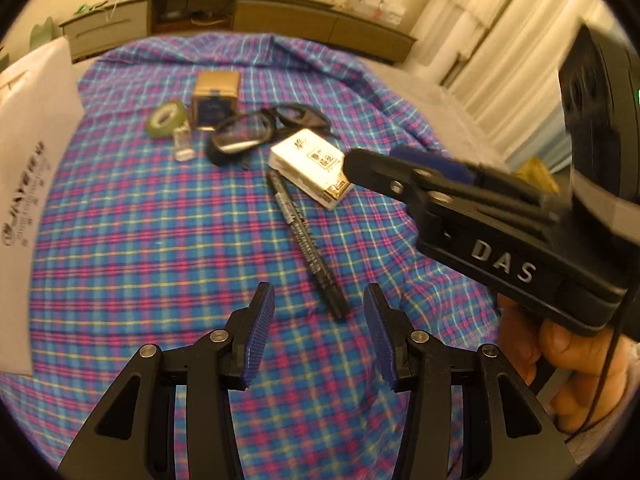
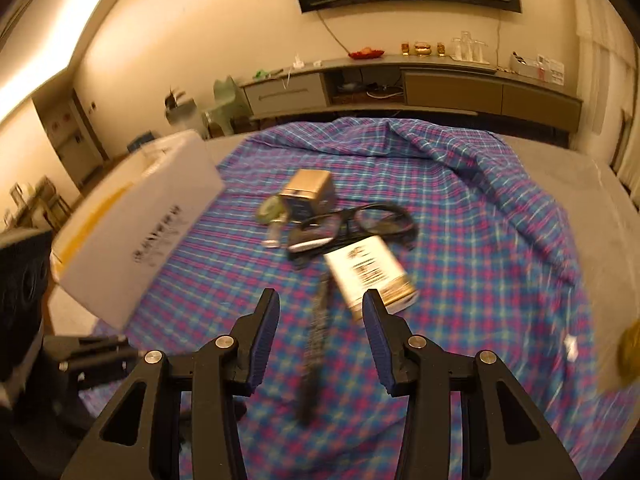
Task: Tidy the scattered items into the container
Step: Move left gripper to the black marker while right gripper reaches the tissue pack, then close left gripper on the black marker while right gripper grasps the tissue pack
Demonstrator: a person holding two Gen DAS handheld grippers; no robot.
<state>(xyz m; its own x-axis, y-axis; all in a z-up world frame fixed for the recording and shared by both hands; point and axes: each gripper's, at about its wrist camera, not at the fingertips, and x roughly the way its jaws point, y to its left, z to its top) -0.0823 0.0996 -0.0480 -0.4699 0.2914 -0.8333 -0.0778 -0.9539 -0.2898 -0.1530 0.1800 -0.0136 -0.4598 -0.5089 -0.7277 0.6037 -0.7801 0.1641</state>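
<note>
- Over the checked cloth (image 1: 160, 240), the left gripper (image 1: 319, 332) hangs with its blue pads apart and nothing between them.
- Right gripper (image 2: 320, 336) likewise spread wide, empty, above the same cloth; the right view is blurred.
- From the left camera, the right gripper comes in at 3 o'clock, its black tip just over the near edge of the white packet (image 1: 310, 168); a bare hand (image 1: 576, 364) grips its handle at 4 o'clock.
- Black pen (image 1: 306, 240) lies flat, running from the packet at 12 toward the left pads; its near end lies on the cloth just ahead of the gap.
- Glasses (image 1: 260, 132) rest beyond the packet, touching or just beside it; cannot tell which.
- Gold-topped box (image 1: 214, 98) stands at 11 o'clock, the green tape roll (image 1: 166, 118) just beside it on the left, a small clear bottle (image 1: 184, 146) in front of the roll.
- White box (image 1: 32, 184), the container, sits at 9 o'clock on the cloth's left edge, well apart from the scattered things.
- Long sideboard (image 2: 400, 88) against the far wall.
</note>
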